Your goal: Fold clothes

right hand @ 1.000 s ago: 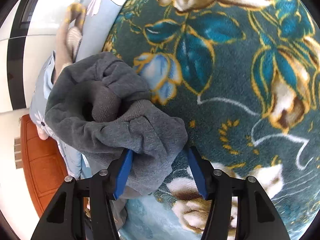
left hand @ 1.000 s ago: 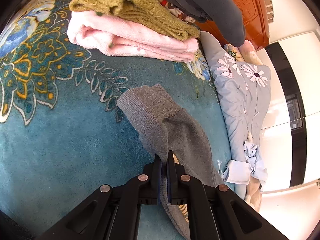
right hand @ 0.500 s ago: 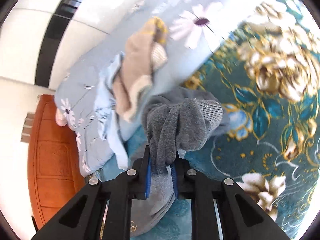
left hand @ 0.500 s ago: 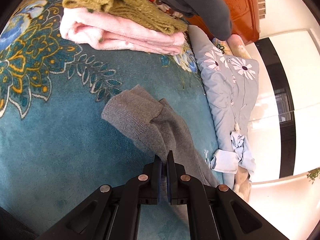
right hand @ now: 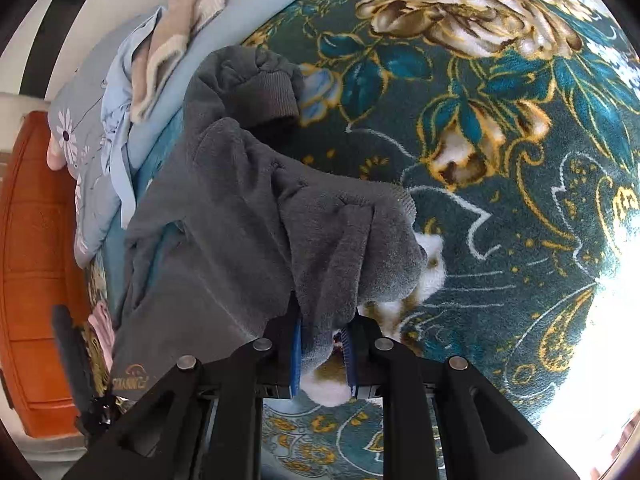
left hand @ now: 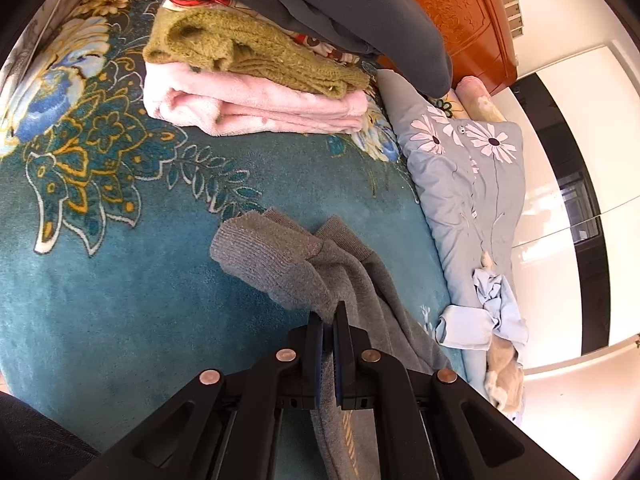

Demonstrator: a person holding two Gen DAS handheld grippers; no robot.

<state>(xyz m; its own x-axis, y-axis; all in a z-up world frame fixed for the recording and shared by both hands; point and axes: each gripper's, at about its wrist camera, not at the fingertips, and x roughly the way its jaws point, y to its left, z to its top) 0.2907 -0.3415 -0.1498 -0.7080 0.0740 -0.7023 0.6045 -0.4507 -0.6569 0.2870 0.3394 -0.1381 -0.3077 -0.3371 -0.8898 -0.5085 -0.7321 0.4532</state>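
Observation:
A grey sweatshirt (left hand: 304, 268) lies on the teal floral blanket (left hand: 120, 280). In the left wrist view its ribbed cuff end points away, and my left gripper (left hand: 329, 316) is shut on the fabric just behind the cuffs. In the right wrist view the same grey sweatshirt (right hand: 224, 216) is bunched, with a ribbed cuff (right hand: 272, 96) farther off. My right gripper (right hand: 323, 330) is shut on a thick fold of it, close above the blanket (right hand: 500, 160).
A stack of folded clothes stands at the back: pink fleece (left hand: 256, 108), olive knit (left hand: 240, 52), dark grey garment (left hand: 340, 8). A pale blue floral quilt (left hand: 472, 184) with loose light clothes (left hand: 488, 312) lies right. An orange wooden headboard (left hand: 460, 12) stands behind.
My right gripper closed on the sweatshirt fold and has moved it across the blanket, so the garment now spreads out more. My left gripper stays shut on the sweatshirt and shifted slightly.

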